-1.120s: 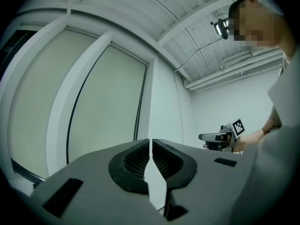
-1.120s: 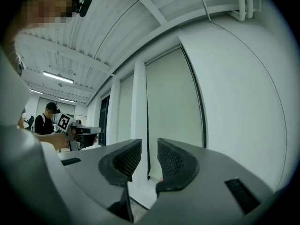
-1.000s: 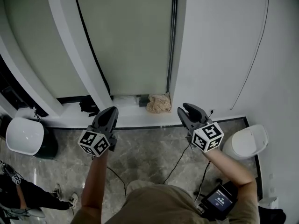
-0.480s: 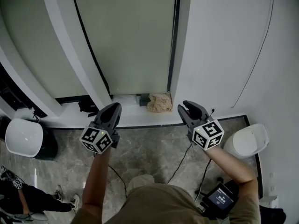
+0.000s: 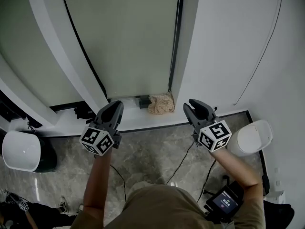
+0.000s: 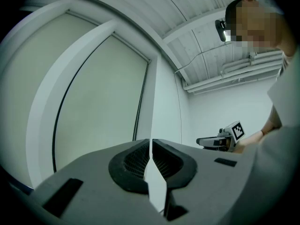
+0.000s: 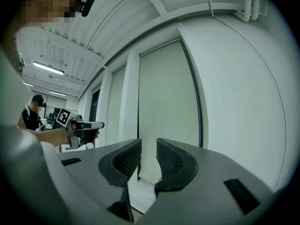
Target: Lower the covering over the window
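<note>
A pale green blind (image 5: 133,37) hangs over the window between white pillars, its lower edge close to the sill (image 5: 133,118). My left gripper (image 5: 114,107) is held level in front of the sill, jaws shut with nothing between them. My right gripper (image 5: 196,106) floats to the right, before the white wall, jaws apart and empty. In the left gripper view the shut gripper (image 6: 151,156) points at the blind (image 6: 98,102). The right gripper view has the open gripper (image 7: 149,159) aimed at the blind (image 7: 168,111) and its dark right edge.
A crumpled beige cloth (image 5: 159,104) lies on the sill. White bins stand on the floor at left (image 5: 21,149) and right (image 5: 250,137). Black cables (image 5: 178,163) trail over the marble floor. A thin cable (image 5: 262,51) runs down the right wall. Another person (image 7: 33,116) stands far off.
Both grippers have moved forward toward the window with the person, and the blind and sill sit nearer. The jaws of both look the same as before.
</note>
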